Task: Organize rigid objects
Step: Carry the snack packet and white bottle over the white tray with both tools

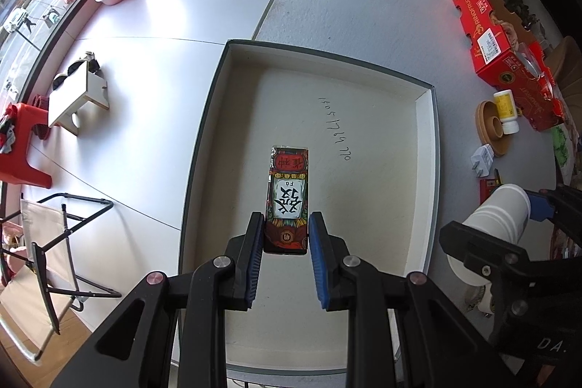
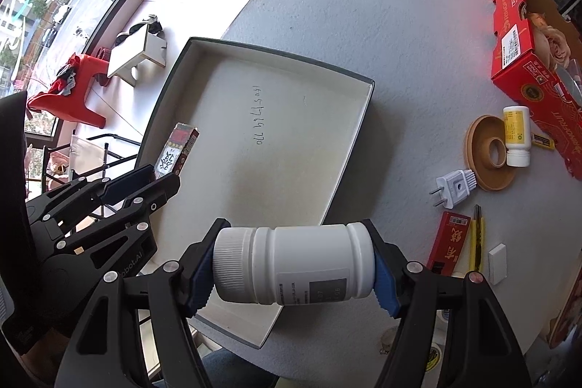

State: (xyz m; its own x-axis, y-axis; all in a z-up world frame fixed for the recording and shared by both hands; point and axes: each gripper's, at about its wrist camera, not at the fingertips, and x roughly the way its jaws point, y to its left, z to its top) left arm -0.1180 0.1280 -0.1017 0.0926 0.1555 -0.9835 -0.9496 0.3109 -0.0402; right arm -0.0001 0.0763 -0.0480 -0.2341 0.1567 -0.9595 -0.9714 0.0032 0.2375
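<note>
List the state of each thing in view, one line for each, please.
Left claw: shut on the card box.
Card box: held over the tray.
Right claw: shut on the white bottle.
White bottle: held sideways, cap on.
Tray: open, on the table.
Small bottle: lying across the tape roll.

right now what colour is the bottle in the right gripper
White all over, ribbed cap included: the bottle shows best in the right wrist view.

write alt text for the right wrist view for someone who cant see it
The right gripper clamps a white bottle lying sideways, end to end, above the near edge of a shallow box on a grey table. At left, the left gripper holds a small decorated pack inside the box.
</note>
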